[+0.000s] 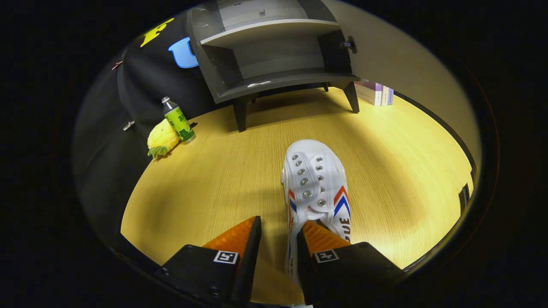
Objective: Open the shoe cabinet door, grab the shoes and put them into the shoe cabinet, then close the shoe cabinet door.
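White shoe (316,188) flat on the yellow wooden table (222,184), toe toward the shoe cabinet (274,55), heel end down between the fingers. Red and blue stripes on both sides, two rows of shiny metal holes on top. Gripper (279,229) low over the heel of the shoe, fingers apart: one finger inside the shoe opening, the other out beside the shoe with a strip of bare table in the gap. Not squeezing the shoe; only the inside finger close enough to touch, hard to tell for sure. Far past the toe of the shoe, grey cabinet up on short dark legs, door (406,64) swung wide to one side. Two shelves inside, with just a small white scrap (259,84) near the front of the lower shelf. Behind the open door, past the shoe, a few small boxes (376,93) upright on the table. Off to the other side of the shoe, a green bottle (177,119) upright, right against a yellow pineapple toy (162,139), near the black cloth wall.
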Available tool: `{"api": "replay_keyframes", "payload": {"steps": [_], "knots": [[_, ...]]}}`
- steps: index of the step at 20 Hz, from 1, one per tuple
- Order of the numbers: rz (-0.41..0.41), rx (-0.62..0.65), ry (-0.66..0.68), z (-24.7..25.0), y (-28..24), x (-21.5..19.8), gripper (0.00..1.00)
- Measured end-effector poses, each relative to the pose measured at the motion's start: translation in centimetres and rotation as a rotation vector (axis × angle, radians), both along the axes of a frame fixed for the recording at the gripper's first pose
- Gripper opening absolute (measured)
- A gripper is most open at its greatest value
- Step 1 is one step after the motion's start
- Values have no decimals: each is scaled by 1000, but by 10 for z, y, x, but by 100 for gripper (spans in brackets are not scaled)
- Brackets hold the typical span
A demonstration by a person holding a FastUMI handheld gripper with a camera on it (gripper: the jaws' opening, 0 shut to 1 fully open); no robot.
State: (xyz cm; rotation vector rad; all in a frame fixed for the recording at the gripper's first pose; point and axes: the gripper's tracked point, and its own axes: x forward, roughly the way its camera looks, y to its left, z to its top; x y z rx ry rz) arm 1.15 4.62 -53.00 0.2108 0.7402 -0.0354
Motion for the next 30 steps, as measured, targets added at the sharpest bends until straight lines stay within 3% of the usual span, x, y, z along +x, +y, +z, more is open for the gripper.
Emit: {"api": "replay_keyframes", "payload": {"steps": [11, 14, 15, 19, 23, 30], "knots": [[-42, -75, -34, -5, -10, 7, 49], [-76, -96, -34, -2, -21, 8, 10], [-74, -102, -36, 1, -22, 6, 8], [-66, -148, -44, -3, -26, 21, 8], [-66, -185, -52, 1, -22, 10, 5], [-51, -193, -135, 42, -23, 10, 5]]}}
